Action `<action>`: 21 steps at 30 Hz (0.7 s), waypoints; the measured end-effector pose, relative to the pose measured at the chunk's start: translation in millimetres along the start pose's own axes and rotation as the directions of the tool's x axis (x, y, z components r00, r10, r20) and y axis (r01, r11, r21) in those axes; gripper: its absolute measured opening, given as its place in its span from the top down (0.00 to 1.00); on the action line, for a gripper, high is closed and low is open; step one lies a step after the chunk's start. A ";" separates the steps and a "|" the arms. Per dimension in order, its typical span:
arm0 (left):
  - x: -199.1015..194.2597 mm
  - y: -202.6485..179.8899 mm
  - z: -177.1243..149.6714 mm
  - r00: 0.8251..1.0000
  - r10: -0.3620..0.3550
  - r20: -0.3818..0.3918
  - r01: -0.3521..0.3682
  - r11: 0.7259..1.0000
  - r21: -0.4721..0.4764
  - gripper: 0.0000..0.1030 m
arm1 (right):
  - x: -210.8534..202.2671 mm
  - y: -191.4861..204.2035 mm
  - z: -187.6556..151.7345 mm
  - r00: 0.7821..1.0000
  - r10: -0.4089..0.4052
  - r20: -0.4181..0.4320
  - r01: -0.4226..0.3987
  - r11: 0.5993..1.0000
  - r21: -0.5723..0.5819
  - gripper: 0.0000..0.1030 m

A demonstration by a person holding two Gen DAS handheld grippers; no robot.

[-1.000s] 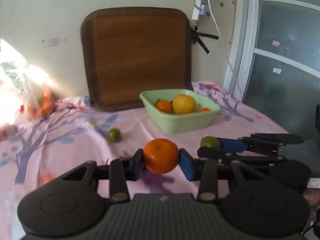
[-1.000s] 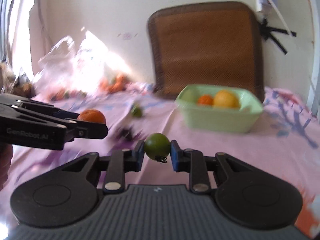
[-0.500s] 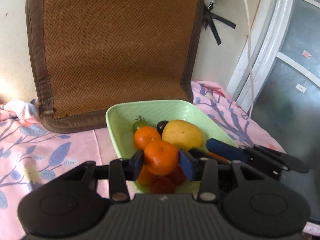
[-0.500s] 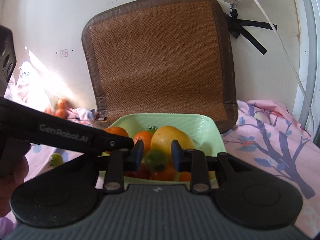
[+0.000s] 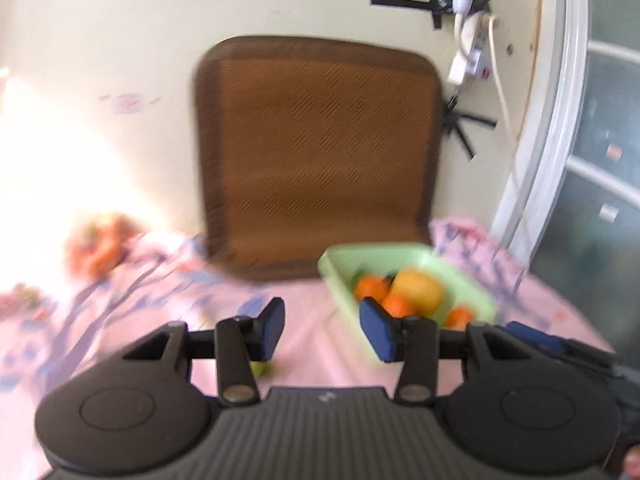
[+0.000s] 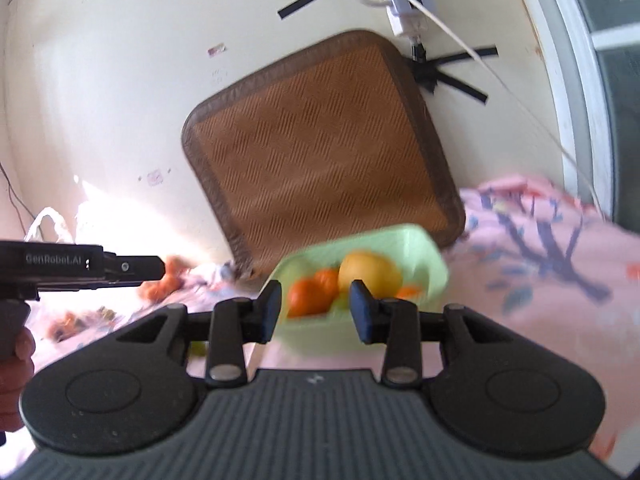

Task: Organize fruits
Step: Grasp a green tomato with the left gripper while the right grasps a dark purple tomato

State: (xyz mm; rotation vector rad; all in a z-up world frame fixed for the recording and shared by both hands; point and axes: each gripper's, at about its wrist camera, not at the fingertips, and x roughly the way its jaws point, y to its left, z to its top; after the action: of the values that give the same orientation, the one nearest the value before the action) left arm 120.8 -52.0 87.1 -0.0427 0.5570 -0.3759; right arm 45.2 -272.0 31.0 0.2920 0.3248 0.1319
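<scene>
Both fruits released — bowl [image 6: 432,276] beyond right hand-held gripper [image 6: 314,312] | jaws apart

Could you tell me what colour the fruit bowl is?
The bowl is pale green, clearest in the right wrist view.

The right gripper [image 6: 315,312] has its jaws apart with nothing between them, in front of a green bowl [image 6: 430,268] holding oranges [image 6: 308,296] and a yellow fruit [image 6: 370,270].
</scene>
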 end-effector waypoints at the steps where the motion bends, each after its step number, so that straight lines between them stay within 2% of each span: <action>1: -6.4 4.4 -11.5 1.000 0.017 -0.016 -0.017 1.000 -0.007 0.59 | -5.0 4.4 -9.8 1.000 0.007 -0.024 -0.007 1.000 0.007 0.60; 7: -21.8 19.8 -71.5 0.988 0.109 -0.112 -0.113 0.993 -0.028 0.59 | -12.1 29.8 -52.1 0.978 0.047 -0.203 -0.047 0.999 0.001 0.60; 11: -24.4 28.8 -90.4 0.979 0.147 -0.141 -0.155 0.987 -0.041 0.59 | -17.4 42.2 -54.0 0.979 0.047 -0.198 -0.056 0.998 -0.039 0.60; 14: -28.0 30.4 -96.2 0.975 0.177 -0.132 -0.182 0.983 -0.026 0.59 | -16.2 43.9 -59.3 0.977 0.033 -0.209 -0.045 0.998 -0.052 0.60; 21: -29.7 24.6 -102.4 0.975 0.197 -0.105 -0.198 0.980 0.001 0.57 | -15.3 43.5 -63.7 0.976 0.028 -0.217 -0.041 0.997 -0.058 0.60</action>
State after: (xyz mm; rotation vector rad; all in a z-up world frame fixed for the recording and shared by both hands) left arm 52.2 -12.2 11.7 0.0234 0.6605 -0.1820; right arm 6.2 -216.7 -9.0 0.2216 0.5309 0.2084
